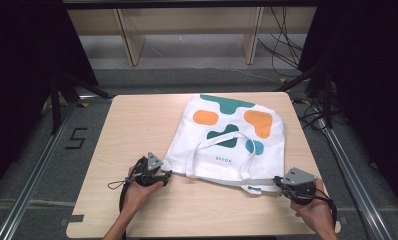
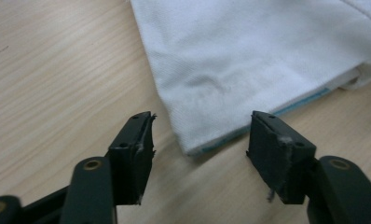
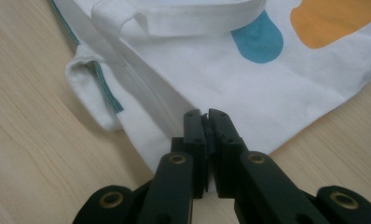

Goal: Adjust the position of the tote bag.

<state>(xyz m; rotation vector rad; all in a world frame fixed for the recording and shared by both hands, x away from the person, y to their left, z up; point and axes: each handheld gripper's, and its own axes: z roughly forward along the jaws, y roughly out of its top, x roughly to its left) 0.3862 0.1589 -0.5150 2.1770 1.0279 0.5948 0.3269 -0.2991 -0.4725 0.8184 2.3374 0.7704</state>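
Light wooden table [image 1: 137, 125], white tote bag [image 1: 227, 145], grey floor [image 1: 47, 150]

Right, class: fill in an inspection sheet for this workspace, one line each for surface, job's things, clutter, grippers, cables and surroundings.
Surface: light wooden table, bare around the bag.
Job's things: white tote bag lying flat, orange and teal shapes on it, handles folded over its front.
Clutter: nothing seen.
Grippers: left gripper open, fingers either side of the bag's near corner, not touching it; right gripper shut on the bag's edge at the other near corner.
Cables: one trails from the left gripper; loose cables on the floor beyond.
Surroundings: wooden shelf frame behind, metal rails, dark curtains at the sides.
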